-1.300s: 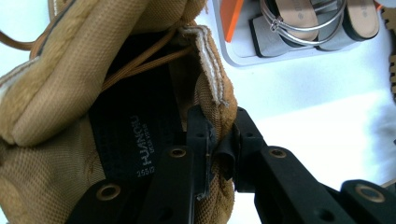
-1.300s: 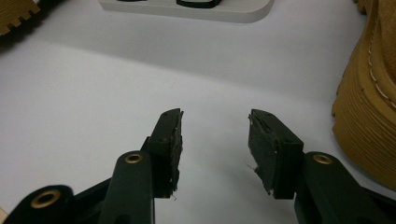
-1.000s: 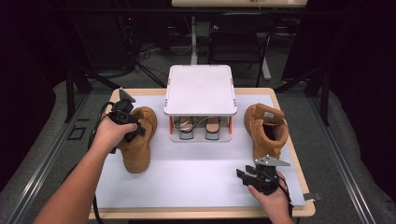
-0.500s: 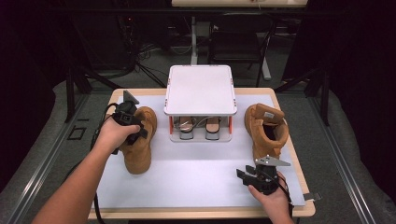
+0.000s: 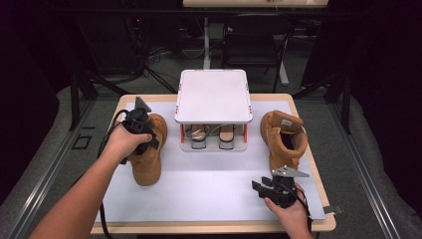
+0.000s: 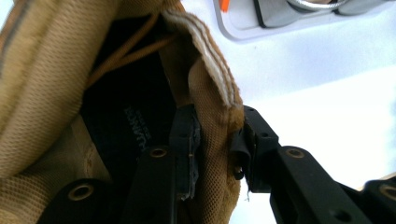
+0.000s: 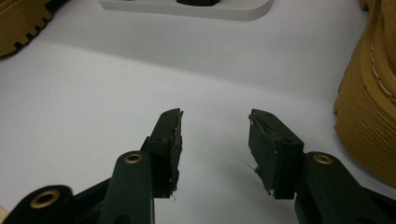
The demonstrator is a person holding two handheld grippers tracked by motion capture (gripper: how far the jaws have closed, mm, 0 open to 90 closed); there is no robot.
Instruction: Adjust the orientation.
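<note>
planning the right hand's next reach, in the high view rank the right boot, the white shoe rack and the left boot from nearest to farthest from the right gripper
From the right gripper:
1. right boot, just beyond it at the table's right.
2. white shoe rack, centre back.
3. left boot, far left, its collar between the left gripper fingers.

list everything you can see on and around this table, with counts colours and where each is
boots: 2, tan; one on the left of the mat, one on the right
rack: 1, white with orange posts; middle back of the mat
shoes under the rack: apparently a pair, dark, too small to tell more
mat: 1, white; covers most of the table
table: 1, light wood edge
chair: 1, black; on the floor behind the table
left gripper: 1, black; jaws astride the left boot's collar, just been opening, one pad off the fabric
right gripper: 1, black; open over bare mat at front right, nothing between the jaws
forearms: 2, entering from the bottom edge
</note>
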